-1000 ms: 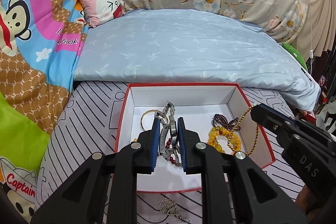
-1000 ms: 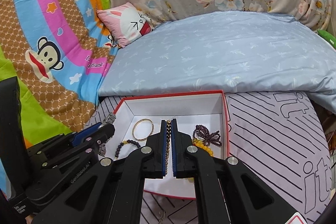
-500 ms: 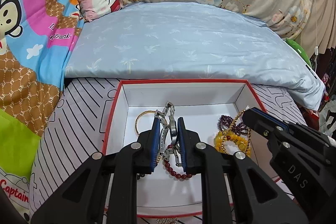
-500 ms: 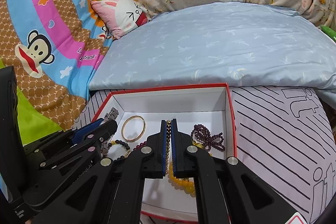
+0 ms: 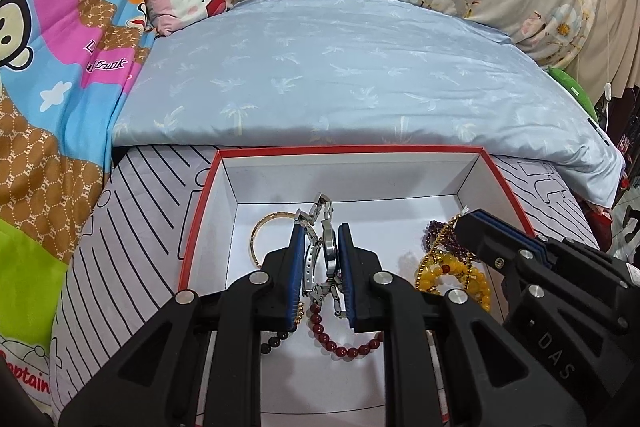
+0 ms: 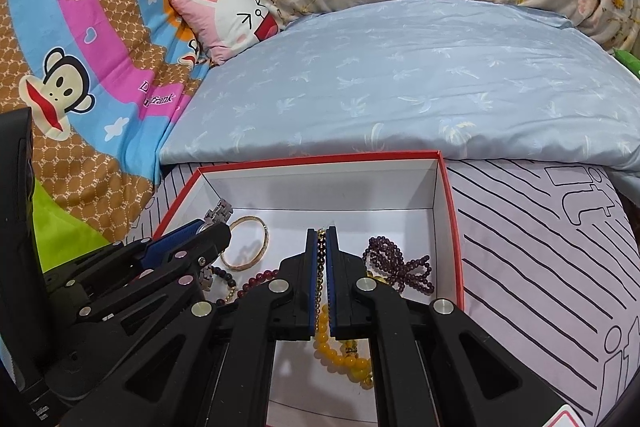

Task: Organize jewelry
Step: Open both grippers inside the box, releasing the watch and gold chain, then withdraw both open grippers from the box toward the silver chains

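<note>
Bed [image 5: 140,227] covered in striped sheet; red-rimmed white box [image 5: 208,187] set on it. Left hand-held gripper [image 5: 320,231] clamped on a metal watch [image 5: 326,247] over the box. Right hand-held gripper [image 6: 321,233] closed on a gold bead chain [image 6: 320,267]. Gold bangle [image 6: 246,243], purple beads [image 6: 400,267] lying inside.

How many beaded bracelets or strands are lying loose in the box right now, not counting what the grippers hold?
4 that I can tell: a purple strand at right, a yellow one beneath the right gripper, a dark red one and a black one under the left gripper. More may be hidden.
</note>
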